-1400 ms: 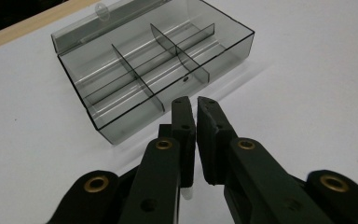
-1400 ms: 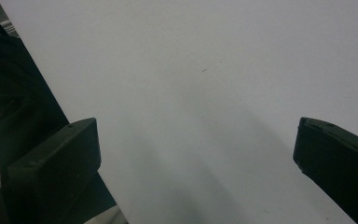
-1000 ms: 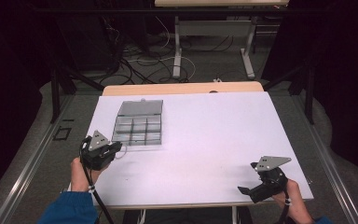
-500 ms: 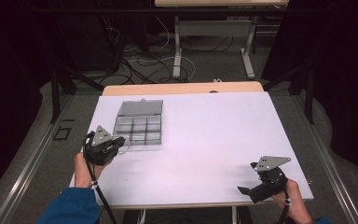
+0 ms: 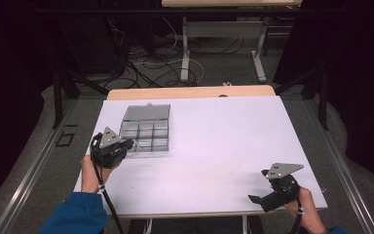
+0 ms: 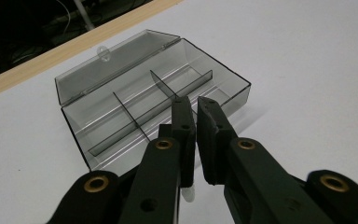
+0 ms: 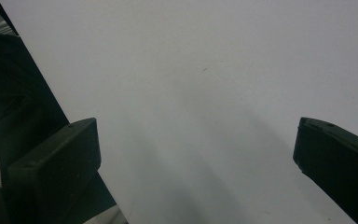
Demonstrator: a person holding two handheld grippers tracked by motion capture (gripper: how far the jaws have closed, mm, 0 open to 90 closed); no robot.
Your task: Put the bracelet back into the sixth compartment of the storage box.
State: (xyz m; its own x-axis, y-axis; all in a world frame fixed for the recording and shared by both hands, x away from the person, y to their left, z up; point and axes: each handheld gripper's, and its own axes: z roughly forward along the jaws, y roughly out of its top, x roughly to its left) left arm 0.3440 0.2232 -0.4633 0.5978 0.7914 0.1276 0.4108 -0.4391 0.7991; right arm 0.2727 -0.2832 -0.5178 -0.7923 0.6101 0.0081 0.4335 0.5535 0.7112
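A clear divided box (image 5: 145, 130) sat with its lid open on the left part of the white surface (image 5: 224, 141). The left gripper (image 6: 196, 108) hovered at the box's near edge, its fingers (image 6: 182, 122) nearly together with a narrow gap, a small white bit below them that could not be identified. The right gripper (image 5: 272, 191) rested well apart at the near right corner, its fingers (image 7: 56, 163) spread wide over bare surface.

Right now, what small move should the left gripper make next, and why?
Probably ease the left gripper forward, over the box. Its jaws stand nearly closed at the box's front wall, a small white piece shows beneath them, the lid is open, and the compartments look bare.
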